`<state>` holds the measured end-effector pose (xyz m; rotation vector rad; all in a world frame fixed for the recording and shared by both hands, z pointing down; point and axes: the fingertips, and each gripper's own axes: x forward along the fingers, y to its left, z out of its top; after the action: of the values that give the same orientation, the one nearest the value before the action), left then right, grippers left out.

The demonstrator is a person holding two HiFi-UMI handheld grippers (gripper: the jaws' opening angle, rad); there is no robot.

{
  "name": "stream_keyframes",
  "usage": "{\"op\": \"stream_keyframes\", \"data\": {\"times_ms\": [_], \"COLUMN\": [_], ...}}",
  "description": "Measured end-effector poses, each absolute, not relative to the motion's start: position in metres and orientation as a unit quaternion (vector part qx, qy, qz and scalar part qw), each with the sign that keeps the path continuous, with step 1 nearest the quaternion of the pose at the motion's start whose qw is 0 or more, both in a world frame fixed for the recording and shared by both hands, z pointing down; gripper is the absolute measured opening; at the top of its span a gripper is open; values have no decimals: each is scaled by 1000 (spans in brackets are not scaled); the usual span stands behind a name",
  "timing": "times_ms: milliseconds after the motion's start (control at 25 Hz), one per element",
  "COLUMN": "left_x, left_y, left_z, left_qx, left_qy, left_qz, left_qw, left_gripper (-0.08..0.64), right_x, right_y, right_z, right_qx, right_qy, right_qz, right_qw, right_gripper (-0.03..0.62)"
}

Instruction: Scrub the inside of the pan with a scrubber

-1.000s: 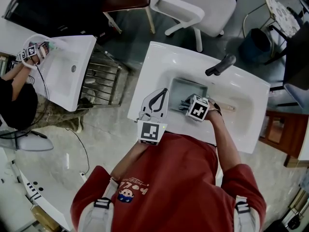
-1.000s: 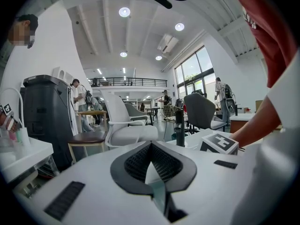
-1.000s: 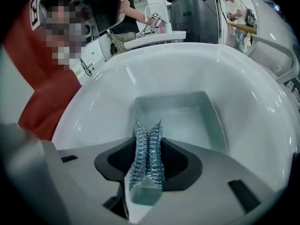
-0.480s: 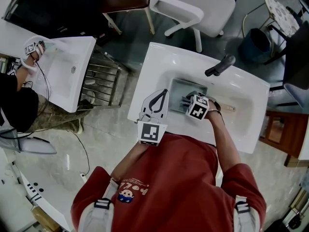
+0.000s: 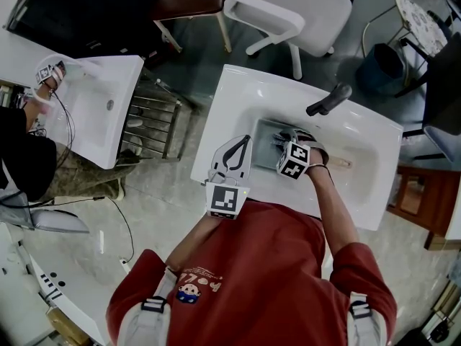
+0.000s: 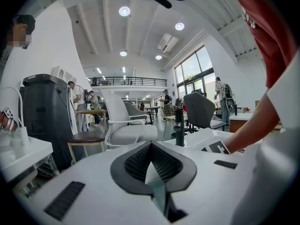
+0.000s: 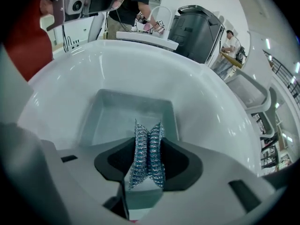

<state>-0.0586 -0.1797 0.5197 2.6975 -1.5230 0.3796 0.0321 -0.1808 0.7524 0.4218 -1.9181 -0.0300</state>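
Here, right gripper (image 7: pixel 148 142) clamps crinkled silver steel-wool scrubber (image 7: pixel 148 156) between dark ribbed pads, wad held upright so its end can meet rectangular grey-blue metal pan (image 7: pixel 123 118). Pan sits low in glossy white ceramic sink (image 7: pixel 201 107), whose curved walls likely hem it in. Scrubber hangs just over pan's near wall; contact unclear. Left gripper (image 5: pixel 243 141), jaws pressed together on nothing, parks at sink's near rim, apparently out of scrubbing's way.

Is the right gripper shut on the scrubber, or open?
Shut on the scrubber: the right gripper pinches the metal mesh between its jaws, over the pan in the sink.
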Motion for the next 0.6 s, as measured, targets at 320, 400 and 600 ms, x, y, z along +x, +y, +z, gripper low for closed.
{"op": "stream_keyframes", "data": {"times_ms": [320, 400, 600], "left_x": [-58, -56, -54], "left_y": [-180, -179, -179], "left_z": [521, 521, 519], "left_qx": [864, 865, 867], "left_qy": [-489, -486, -484], "left_qz": [122, 120, 118], "left_qw": [13, 12, 10], "left_gripper": [8, 8, 8], "right_x": [35, 36, 38], "right_y": [-205, -205, -205], "right_z": [755, 756, 753], "right_qx": [232, 236, 240], "right_qy": [-793, -792, -798], "right_qz": [-79, -79, -51], "right_qw": [557, 557, 550], "right_gripper": [170, 169, 170]}}
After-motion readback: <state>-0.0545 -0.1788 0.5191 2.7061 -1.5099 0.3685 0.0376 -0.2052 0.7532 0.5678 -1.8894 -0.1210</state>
